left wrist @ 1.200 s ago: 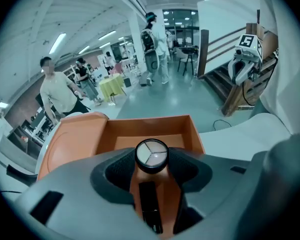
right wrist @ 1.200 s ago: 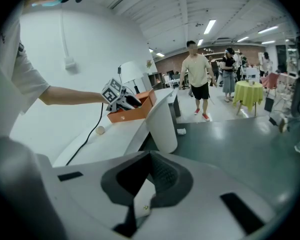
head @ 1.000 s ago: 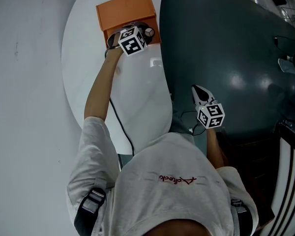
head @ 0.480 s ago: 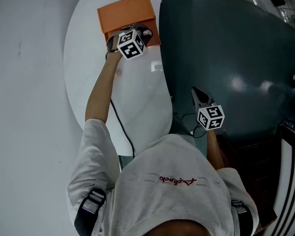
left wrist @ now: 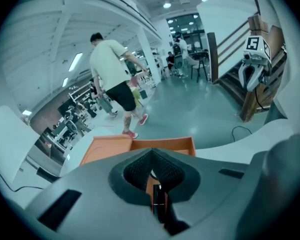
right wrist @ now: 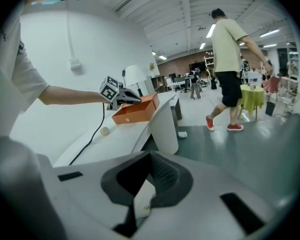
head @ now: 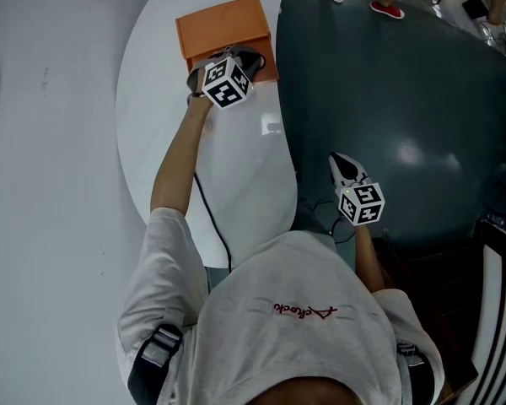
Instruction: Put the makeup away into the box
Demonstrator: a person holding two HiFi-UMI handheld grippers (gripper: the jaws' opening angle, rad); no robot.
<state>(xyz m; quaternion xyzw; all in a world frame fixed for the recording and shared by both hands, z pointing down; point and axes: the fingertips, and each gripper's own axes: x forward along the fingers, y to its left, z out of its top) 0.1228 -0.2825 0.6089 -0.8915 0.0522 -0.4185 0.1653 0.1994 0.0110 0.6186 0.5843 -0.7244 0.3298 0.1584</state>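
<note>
Left gripper [left wrist: 152,156] is clenched, its jaws having just been closing, and the tips meet above the open orange box [head: 219,22]. In the left gripper view a slim dark makeup stick [left wrist: 158,200] shows through the gap behind the closed tips, against the orange box floor. It looks to lie in the box below, but I can't tell whether it touches the gripper. From the head view this gripper sits over the near right corner of the box, at the far end of the white table [head: 236,184]. A black cable [head: 212,222] runs along the table under the person's left forearm.

Right gripper [right wrist: 151,159] is grasping a white makeup piece [right wrist: 144,197], pinched upright between its jaws with the lower end sticking out towards the camera. This gripper is held over the dark floor [head: 405,99], just right of the table edge, nearer than the box and well apart from it.

A small pale ball [right wrist: 105,130] lies on the table, nearer than the box. A person [right wrist: 229,59] in red shoes walks on the far floor.
</note>
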